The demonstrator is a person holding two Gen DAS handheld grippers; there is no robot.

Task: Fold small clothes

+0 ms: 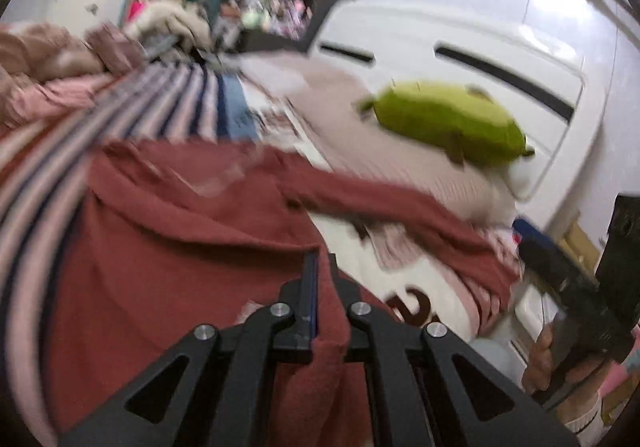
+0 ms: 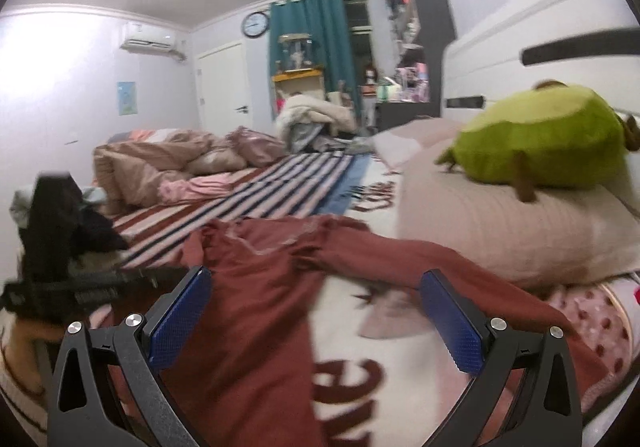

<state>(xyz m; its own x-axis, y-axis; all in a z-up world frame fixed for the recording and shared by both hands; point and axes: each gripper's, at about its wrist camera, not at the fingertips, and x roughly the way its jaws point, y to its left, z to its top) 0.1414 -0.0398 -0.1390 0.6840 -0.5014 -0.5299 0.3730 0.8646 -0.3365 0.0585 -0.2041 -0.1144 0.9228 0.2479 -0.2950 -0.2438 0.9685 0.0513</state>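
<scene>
**Left gripper pinches the red garment; right gripper waits, spread, at the sleeve**

Nearest in the left wrist view, the left gripper (image 1: 318, 287) has its jaws pressed together on a fold of the red garment (image 1: 172, 239), cloth bunched between the pads and hanging below them. From that pinch the fabric spreads away and to the left of the picture, while one long sleeve (image 1: 380, 203) runs off to the right across the bed.

In the right wrist view the right gripper (image 2: 316, 311) stands wide apart with nothing between its blue pads (image 2: 450, 321). The garment's body (image 2: 248, 287) lies just ahead and to the left, and the sleeve (image 2: 440, 259) crosses in front of it, its long axis running left to right toward the pillow (image 2: 500, 223). The right gripper looks the nearer of the two to that sleeve, so I judge the fold turns on it closing there (the far cuff is hard to make out).

Beyond sit a green plush toy (image 2: 552, 135) on the pillow, a striped blanket (image 2: 288, 183) and a white headboard (image 2: 520, 7).

Large dark red letters on the white bedcover (image 2: 348, 379) are only partly visible and cannot be read; the wall clock (image 2: 255, 24) is too small to read.
</scene>
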